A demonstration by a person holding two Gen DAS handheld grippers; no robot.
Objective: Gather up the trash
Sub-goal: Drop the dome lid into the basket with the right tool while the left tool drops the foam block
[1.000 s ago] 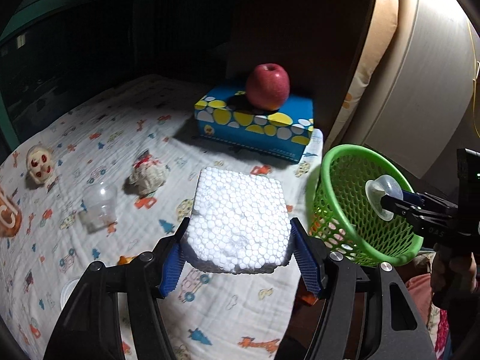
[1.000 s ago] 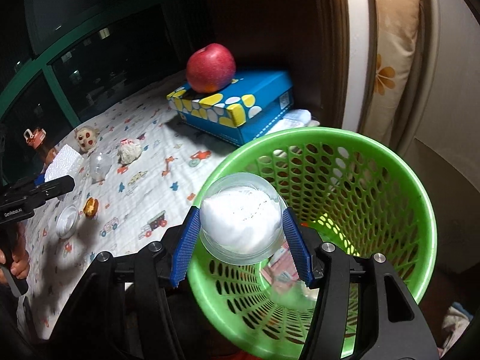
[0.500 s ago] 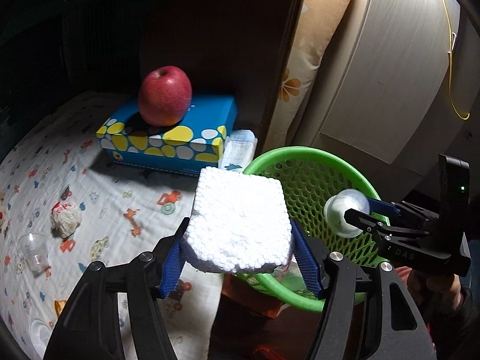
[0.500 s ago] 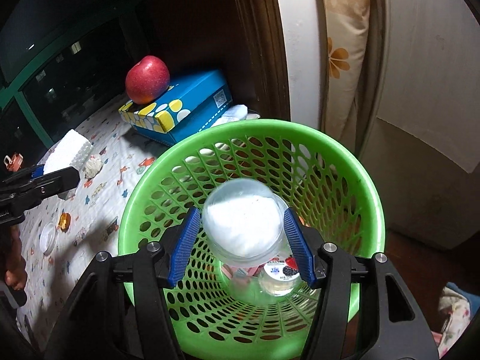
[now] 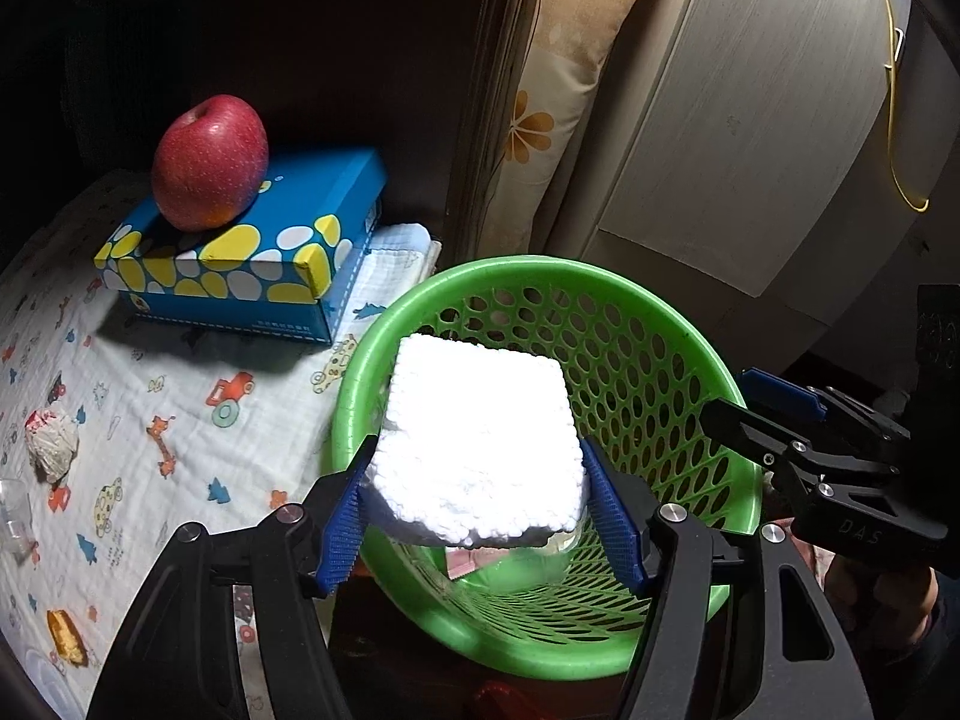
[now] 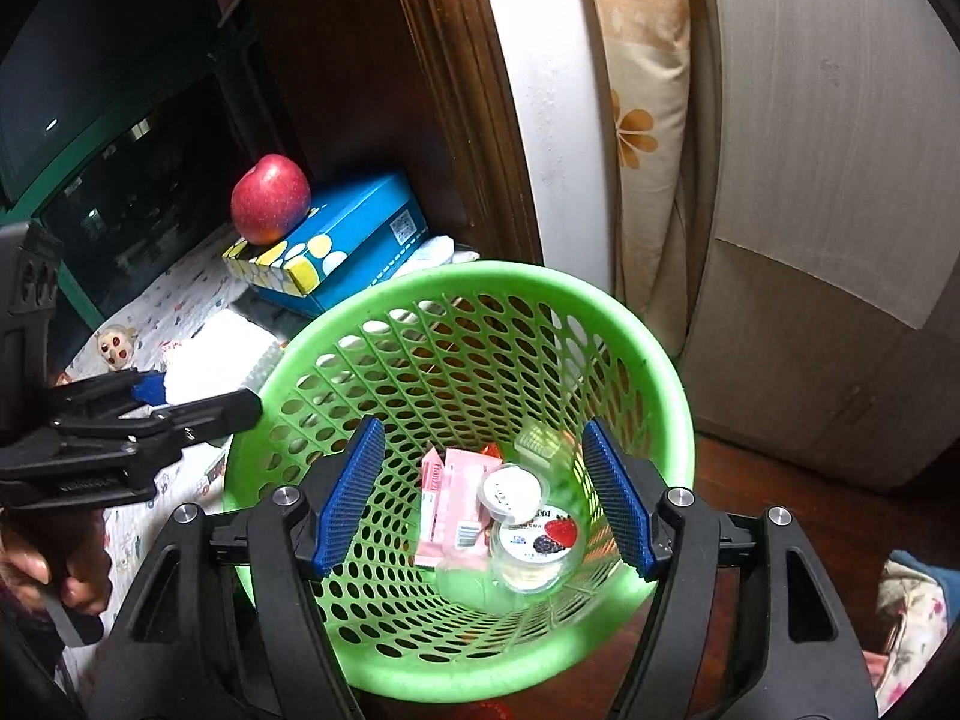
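Note:
My left gripper is shut on a white foam block and holds it over the near rim of the green mesh basket. My right gripper is open and empty above the basket. Inside the basket lie a pink wrapper, a small white-lidded cup and a berry-label cup. In the right wrist view the left gripper and foam block show at the basket's left rim. The right gripper shows at the basket's right rim.
A red apple sits on a blue tissue box on the patterned cloth. Crumpled paper, a clear cup and an orange scrap lie on the cloth. A cabinet and cushion stand behind the basket.
My right gripper opened and the clear cup it held now lies in the basket. My left gripper carried the foam block rightward over the basket's rim.

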